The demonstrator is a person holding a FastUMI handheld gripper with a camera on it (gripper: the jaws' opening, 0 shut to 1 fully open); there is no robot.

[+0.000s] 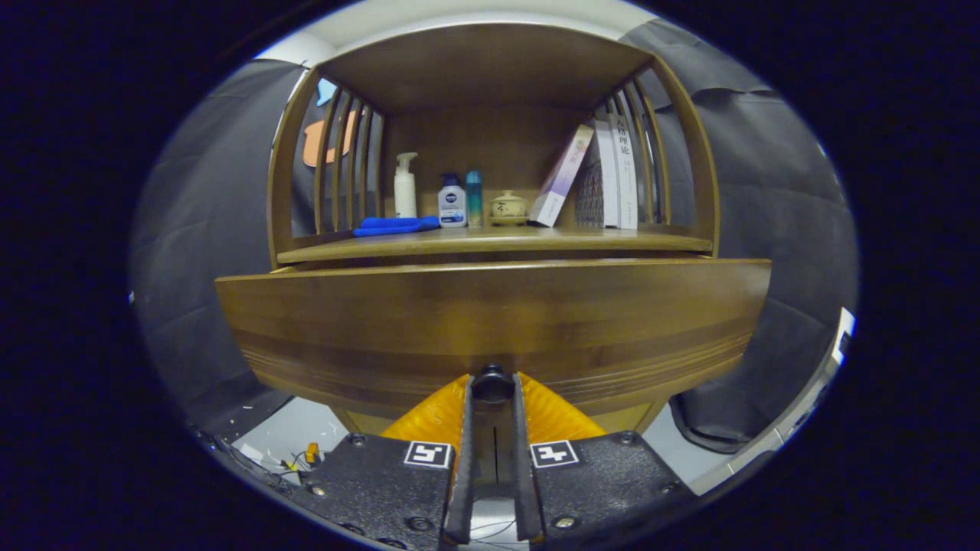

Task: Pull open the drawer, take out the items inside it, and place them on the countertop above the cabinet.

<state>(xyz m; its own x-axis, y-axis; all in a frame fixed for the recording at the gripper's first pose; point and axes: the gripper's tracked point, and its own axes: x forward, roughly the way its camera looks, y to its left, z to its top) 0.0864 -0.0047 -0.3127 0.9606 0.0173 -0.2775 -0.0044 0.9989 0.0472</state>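
The tool (492,390) grips the drawer (490,321) knob (492,384) at 12 o'clock; both fingers press it. A cloth (394,226) lies on the desk (490,243).

The wooden countertop (490,243) carries a blue cloth (394,226), bottles and books (605,176).

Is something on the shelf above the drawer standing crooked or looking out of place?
One book leans tilted against the upright books, not standing straight. A blue cloth lies loosely folded beside the bottles. Nothing looks spilled or damaged. The gripper is closed on the drawer knob.
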